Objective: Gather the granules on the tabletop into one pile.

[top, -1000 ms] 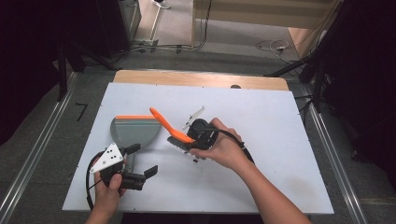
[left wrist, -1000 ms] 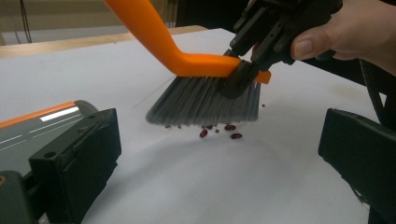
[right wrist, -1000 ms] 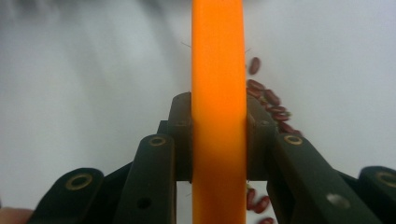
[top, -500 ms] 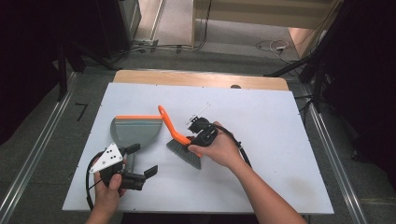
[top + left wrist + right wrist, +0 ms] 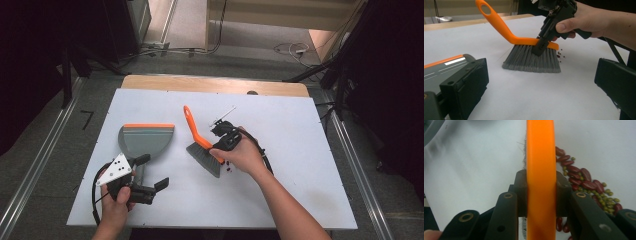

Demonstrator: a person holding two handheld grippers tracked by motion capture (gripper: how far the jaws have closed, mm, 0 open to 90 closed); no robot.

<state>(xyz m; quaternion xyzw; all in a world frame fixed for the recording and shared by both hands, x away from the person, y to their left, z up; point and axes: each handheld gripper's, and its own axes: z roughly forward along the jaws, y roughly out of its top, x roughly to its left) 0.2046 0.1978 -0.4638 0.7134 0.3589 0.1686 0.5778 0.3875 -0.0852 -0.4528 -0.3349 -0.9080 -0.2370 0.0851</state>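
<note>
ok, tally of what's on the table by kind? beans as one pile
Brush: 1, clamped in the right gripper
Dustpan: 1, by the left gripper
Bean pile, red and green mixed: 1
Grippers: 2
Total: 5

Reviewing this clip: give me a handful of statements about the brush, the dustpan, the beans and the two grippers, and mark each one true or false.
1. The right gripper is clamped on the orange back of the brush. True.
2. The brush bristles are lifted well clear of the table. False: their tips rest on the white surface.
3. Red and green beans lie on the table beside the brush. True.
4. The beans are already inside the dustpan. False: they lie by the brush, apart from the dustpan.
5. The left gripper is shut on the brush handle. False: its jaws stand open by the dustpan's handle end.
</note>
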